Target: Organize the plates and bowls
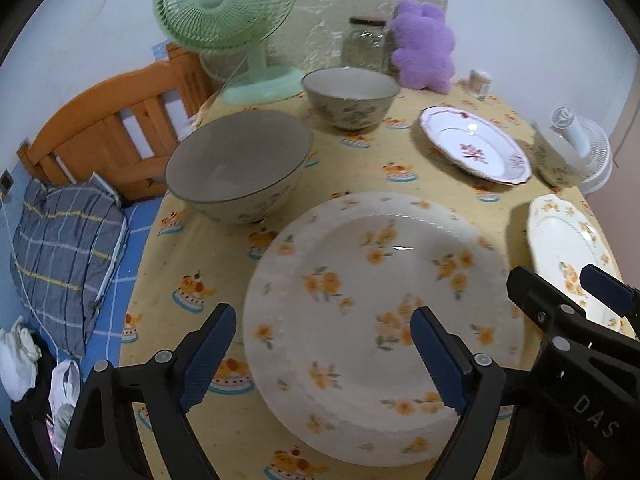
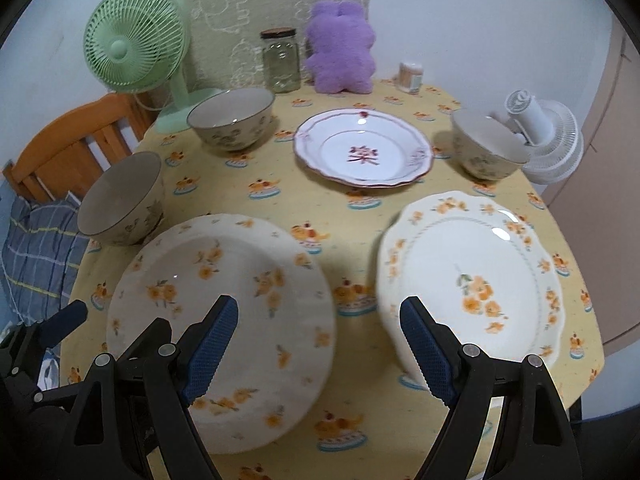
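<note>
A round plate with orange flowers (image 1: 380,272) (image 2: 224,280) lies at the near left of the table. My left gripper (image 1: 324,320) hangs open above its left rim, one finger past the edge and one over the plate. My right gripper (image 2: 320,308) (image 1: 556,280) is open over the cloth between that plate and a scalloped orange-flowered plate (image 2: 472,280) (image 1: 560,236). A red-patterned plate (image 2: 364,152) sits further back. Three floral bowls stand around: a large one (image 1: 240,168) at the left, one (image 1: 352,96) behind it, one (image 2: 488,148) at the right.
On the yellow tablecloth (image 2: 352,216) at the back stand a green fan (image 2: 136,40), a glass jar (image 2: 280,60), a purple plush toy (image 2: 340,48) and a small pot (image 2: 410,76). A white fan (image 2: 548,140) lies at the right edge. A wooden bed frame (image 1: 112,128) and pillow (image 1: 64,252) border the left.
</note>
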A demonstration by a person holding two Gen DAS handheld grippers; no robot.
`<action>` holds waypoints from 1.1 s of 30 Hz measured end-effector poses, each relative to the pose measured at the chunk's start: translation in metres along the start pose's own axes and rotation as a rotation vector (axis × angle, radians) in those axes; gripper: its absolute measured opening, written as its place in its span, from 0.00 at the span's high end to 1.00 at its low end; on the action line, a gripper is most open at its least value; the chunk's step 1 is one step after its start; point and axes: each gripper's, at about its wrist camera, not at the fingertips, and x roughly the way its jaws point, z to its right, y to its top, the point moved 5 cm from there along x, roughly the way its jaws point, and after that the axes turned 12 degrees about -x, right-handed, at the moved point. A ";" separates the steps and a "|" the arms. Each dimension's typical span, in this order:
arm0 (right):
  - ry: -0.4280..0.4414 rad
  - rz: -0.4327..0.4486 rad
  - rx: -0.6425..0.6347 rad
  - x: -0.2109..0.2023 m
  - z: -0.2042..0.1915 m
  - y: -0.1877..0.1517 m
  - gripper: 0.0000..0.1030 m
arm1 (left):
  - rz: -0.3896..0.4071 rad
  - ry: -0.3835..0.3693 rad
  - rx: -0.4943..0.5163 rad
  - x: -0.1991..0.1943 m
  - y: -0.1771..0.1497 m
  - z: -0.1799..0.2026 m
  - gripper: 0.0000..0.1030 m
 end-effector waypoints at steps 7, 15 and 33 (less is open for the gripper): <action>0.066 -0.056 -0.002 0.036 -0.011 0.002 0.23 | -0.035 0.059 -0.038 0.025 0.000 -0.010 0.16; 0.091 -0.112 -0.016 0.068 -0.015 0.008 0.29 | -0.078 0.084 -0.046 0.049 0.005 -0.011 0.22; 0.112 -0.166 -0.067 0.081 -0.020 0.002 0.36 | -0.093 0.089 -0.045 0.047 -0.009 -0.016 0.30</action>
